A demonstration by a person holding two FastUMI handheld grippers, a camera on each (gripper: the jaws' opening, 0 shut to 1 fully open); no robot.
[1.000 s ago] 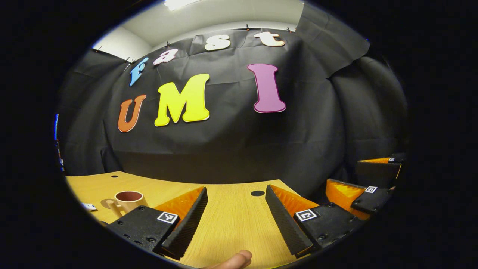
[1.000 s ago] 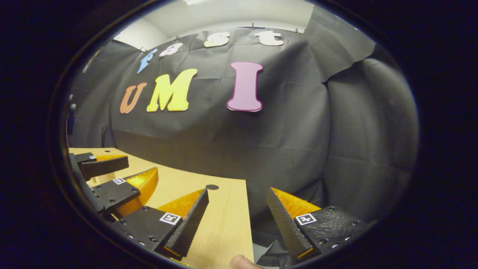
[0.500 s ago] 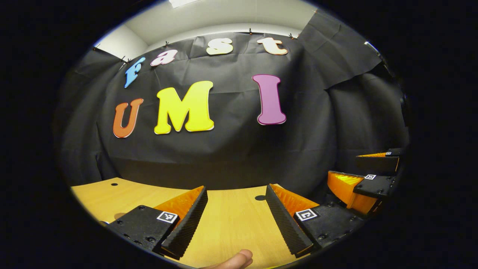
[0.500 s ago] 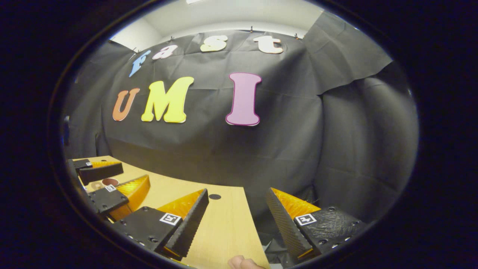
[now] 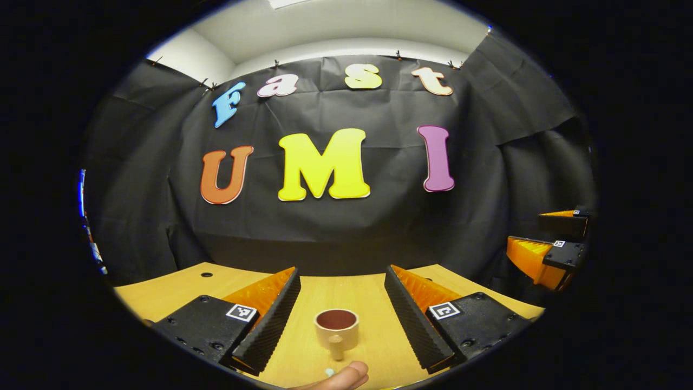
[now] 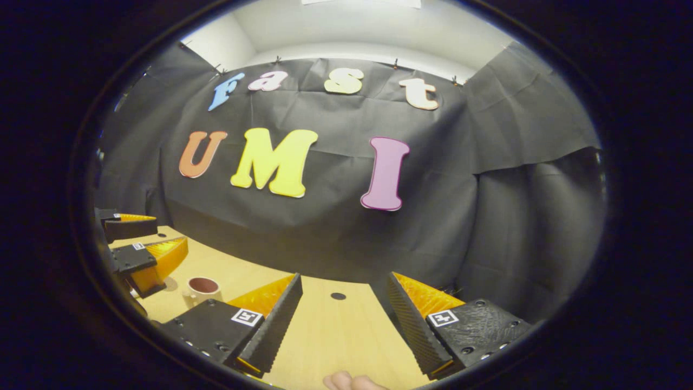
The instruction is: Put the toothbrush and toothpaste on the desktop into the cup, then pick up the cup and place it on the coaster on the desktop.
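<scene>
A wooden desktop (image 5: 162, 284) with round holes (image 6: 338, 296) meets black cloth.

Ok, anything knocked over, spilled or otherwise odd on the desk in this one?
Nothing stands out. The cup stands upright on the wooden desk, looks empty, its handle turned toward the camera, framed between the open left tongs. The right tongs are open too, holding nothing.

No readable text, brand or number stands on the cup (image 5: 336, 327) or the desktop (image 5: 162, 287). Beside the cup, each finger of the left gripper (image 5: 341, 319) bears a small square black-and-white coded marker (image 5: 241, 312), a pattern rather than legible writing.
</scene>
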